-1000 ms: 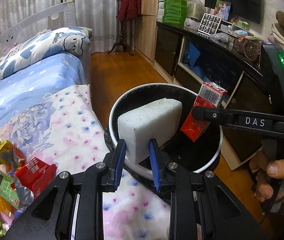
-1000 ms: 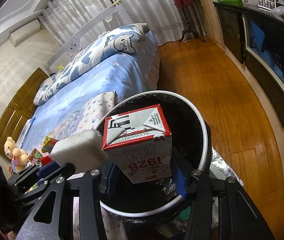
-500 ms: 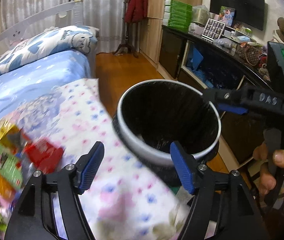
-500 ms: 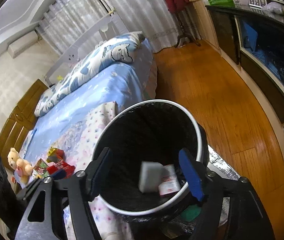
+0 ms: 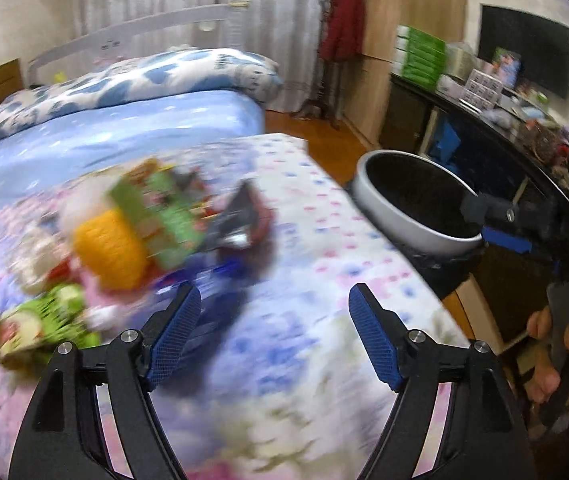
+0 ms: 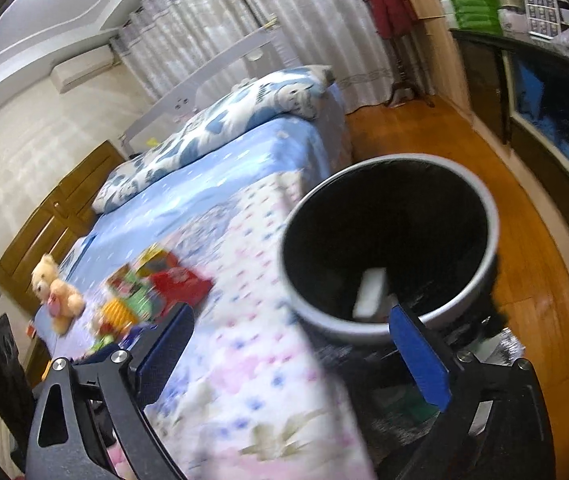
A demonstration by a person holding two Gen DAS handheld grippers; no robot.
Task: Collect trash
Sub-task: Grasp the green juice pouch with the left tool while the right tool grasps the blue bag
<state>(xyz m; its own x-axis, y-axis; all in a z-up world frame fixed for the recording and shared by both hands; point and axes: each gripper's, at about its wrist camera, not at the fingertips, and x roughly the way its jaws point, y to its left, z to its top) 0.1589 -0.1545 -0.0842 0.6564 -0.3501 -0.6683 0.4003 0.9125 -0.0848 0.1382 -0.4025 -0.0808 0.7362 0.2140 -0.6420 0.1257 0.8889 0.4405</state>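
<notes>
Now, left view: left claw (image 5: 272,342) has just been opening, nothing between, above the trash pile (image 5: 132,232) on the bed (image 5: 344,248); wrappers look light, crinkly, so pinch an edge. Right view: right claw (image 6: 288,350) likewise opening wide, empty, by the bin (image 6: 388,248), white block (image 6: 370,292) inside.

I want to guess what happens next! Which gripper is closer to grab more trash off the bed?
Probably the left gripper: its open, empty jaws face the trash pile just ahead. The right gripper, also open and empty, sits by the bin.
</notes>
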